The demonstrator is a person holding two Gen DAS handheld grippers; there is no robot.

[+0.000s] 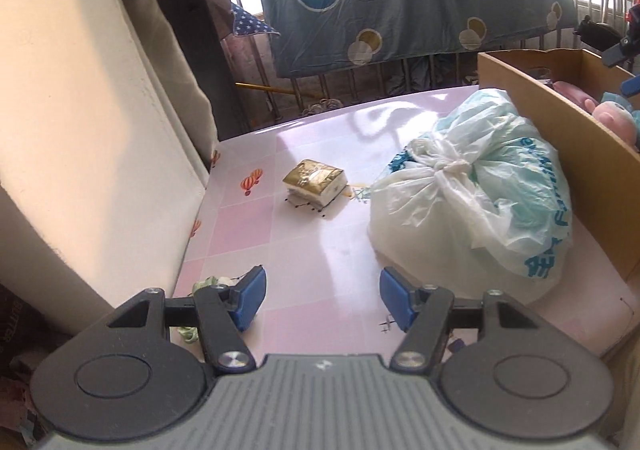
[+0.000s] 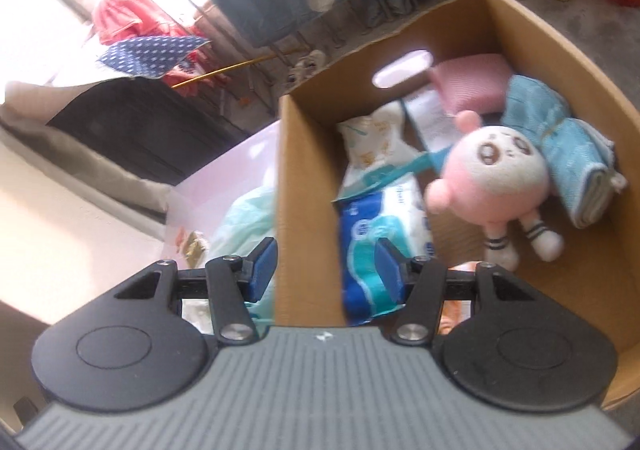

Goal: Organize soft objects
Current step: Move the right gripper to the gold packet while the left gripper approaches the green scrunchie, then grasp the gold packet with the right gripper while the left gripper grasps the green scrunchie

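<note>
— Jaws first: how do they stand?
— Both sets are parted with nothing pinched; the left gripper [image 1: 322, 300] hangs over bare pink table [image 1: 248, 226]; the right gripper [image 2: 326, 269] straddles the near wall of the cardboard box [image 2: 308, 186], its blue pads clear of the cardboard.
— What remains on the table?
— A gold-wrapped tissue pack [image 1: 314, 186] sits near the middle; a knotted white plastic bag [image 1: 472, 210] lies toward the right edge, touching the box's outer wall; something small and green [image 1: 208, 284] lies at the near left edge, too hidden to name.
— Inside the box?
— A pink plush doll [image 2: 496, 178] lies face up; a folded blue towel [image 2: 560, 154] is beside it, a pink cushion [image 2: 470, 84] at the far wall, a blue wipes pack [image 2: 376, 246] against the near wall.
</note>
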